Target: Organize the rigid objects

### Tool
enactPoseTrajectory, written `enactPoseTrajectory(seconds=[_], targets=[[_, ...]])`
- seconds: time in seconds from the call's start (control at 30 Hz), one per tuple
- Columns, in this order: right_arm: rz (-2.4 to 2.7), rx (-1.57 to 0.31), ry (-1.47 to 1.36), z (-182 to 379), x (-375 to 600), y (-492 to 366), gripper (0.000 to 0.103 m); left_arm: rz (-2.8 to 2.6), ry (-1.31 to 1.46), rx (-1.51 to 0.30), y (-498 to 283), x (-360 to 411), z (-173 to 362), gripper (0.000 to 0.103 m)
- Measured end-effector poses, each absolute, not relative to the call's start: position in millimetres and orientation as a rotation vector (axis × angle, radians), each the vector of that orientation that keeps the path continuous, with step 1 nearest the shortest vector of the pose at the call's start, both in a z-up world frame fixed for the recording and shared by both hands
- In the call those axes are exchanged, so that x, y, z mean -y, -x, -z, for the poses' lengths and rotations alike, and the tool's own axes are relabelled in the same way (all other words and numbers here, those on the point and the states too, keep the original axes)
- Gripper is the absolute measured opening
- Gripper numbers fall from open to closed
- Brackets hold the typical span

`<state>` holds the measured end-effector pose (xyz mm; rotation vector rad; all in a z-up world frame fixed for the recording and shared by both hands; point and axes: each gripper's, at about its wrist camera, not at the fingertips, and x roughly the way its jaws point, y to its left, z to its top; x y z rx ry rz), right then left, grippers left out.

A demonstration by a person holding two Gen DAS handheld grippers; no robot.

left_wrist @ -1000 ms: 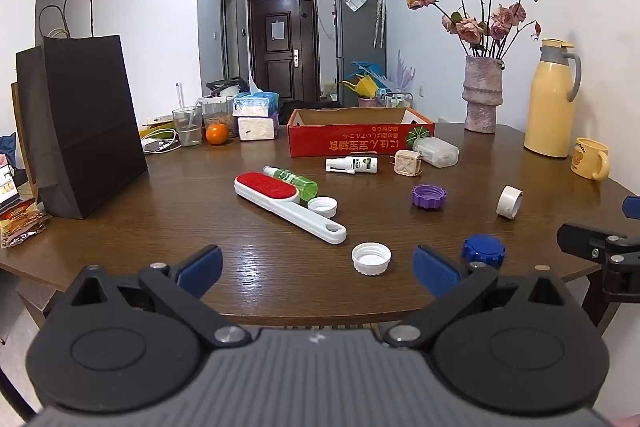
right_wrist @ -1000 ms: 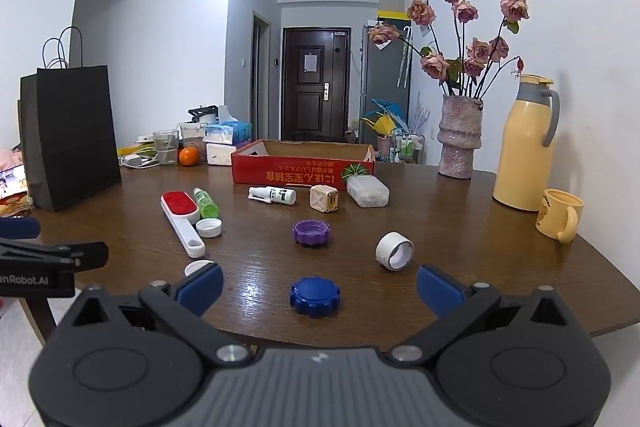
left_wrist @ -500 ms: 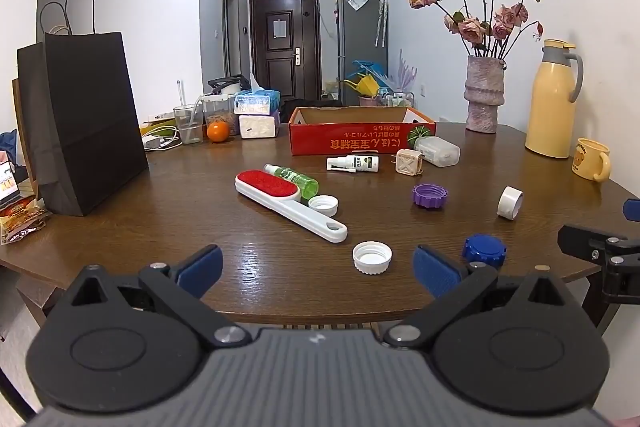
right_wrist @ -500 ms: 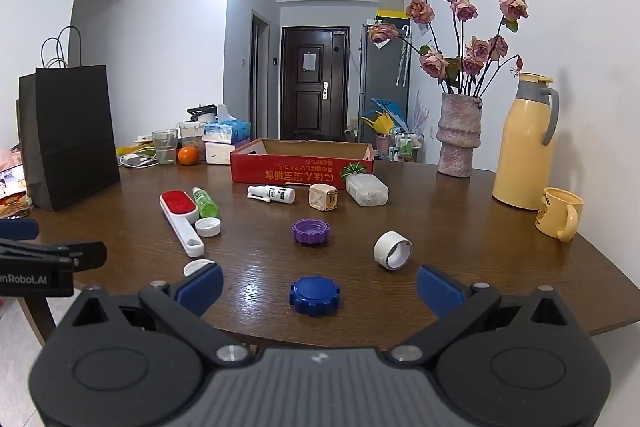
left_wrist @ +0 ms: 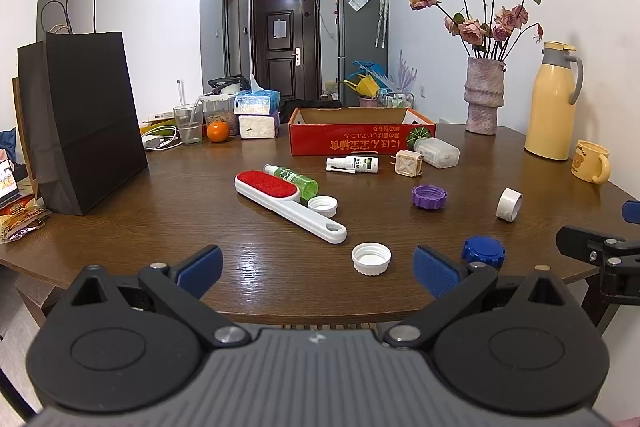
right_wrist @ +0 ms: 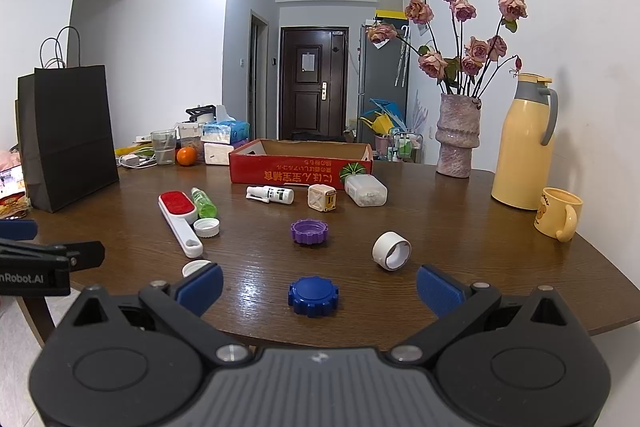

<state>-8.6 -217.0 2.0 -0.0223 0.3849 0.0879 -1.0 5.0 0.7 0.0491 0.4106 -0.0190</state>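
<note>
Loose items lie on the brown table (left_wrist: 200,227): a red-and-white lint brush (left_wrist: 286,205), a green bottle (left_wrist: 292,179), a white spray bottle (left_wrist: 354,163), a beige cube (left_wrist: 407,163), a clear plastic case (left_wrist: 437,153), a purple cap (left_wrist: 429,195), a blue cap (right_wrist: 313,295), a tape roll (right_wrist: 391,250) and two white caps (left_wrist: 371,258). An open red cardboard box (left_wrist: 360,135) stands behind them. My left gripper (left_wrist: 318,267) is open and empty at the near edge. My right gripper (right_wrist: 320,287) is open and empty, just before the blue cap.
A black paper bag (left_wrist: 84,123) stands at the left. Tissue boxes, a glass and an orange (left_wrist: 218,131) sit at the back left. A vase of roses (left_wrist: 484,95), a yellow thermos (left_wrist: 550,103) and a yellow mug (left_wrist: 590,167) stand at the right.
Both grippers have crept slightly forward and up; nothing on the table has moved, and both stay open.
</note>
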Motion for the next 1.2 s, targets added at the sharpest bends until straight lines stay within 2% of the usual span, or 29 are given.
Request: enactPoseTrajectory(seconds=[1.2], targets=[[-0.086,-0.383,0.024,-2.9,215.5,9.2,0.103,0.018,-0.04,-0.406,0.7,-3.4,-7.9,0.103]])
